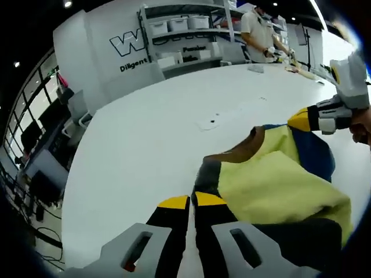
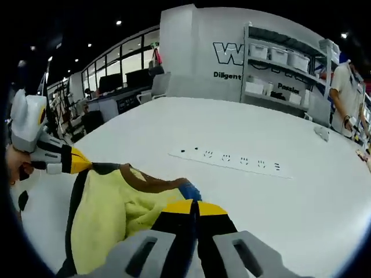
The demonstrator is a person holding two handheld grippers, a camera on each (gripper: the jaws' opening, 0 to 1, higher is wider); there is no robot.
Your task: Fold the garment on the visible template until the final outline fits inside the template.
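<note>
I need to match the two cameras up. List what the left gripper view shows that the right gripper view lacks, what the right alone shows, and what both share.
Left gripper view alone: the garment's dark blue panel beside the yellow.

Right gripper view alone: a white power strip on the table beyond the garment, and dark desks by the windows.

Both: the yellow garment on the white table, each gripper's jaws closed on its edge, left gripper and right gripper, the shelves of bins, and a person at the far end.

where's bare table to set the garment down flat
Bare table lies between the garment and the power strip, and again beyond the strip toward the shelves. In the left gripper view, the stretch left of the garment is free too. It is crowded where both grippers pinch the cloth.
</note>
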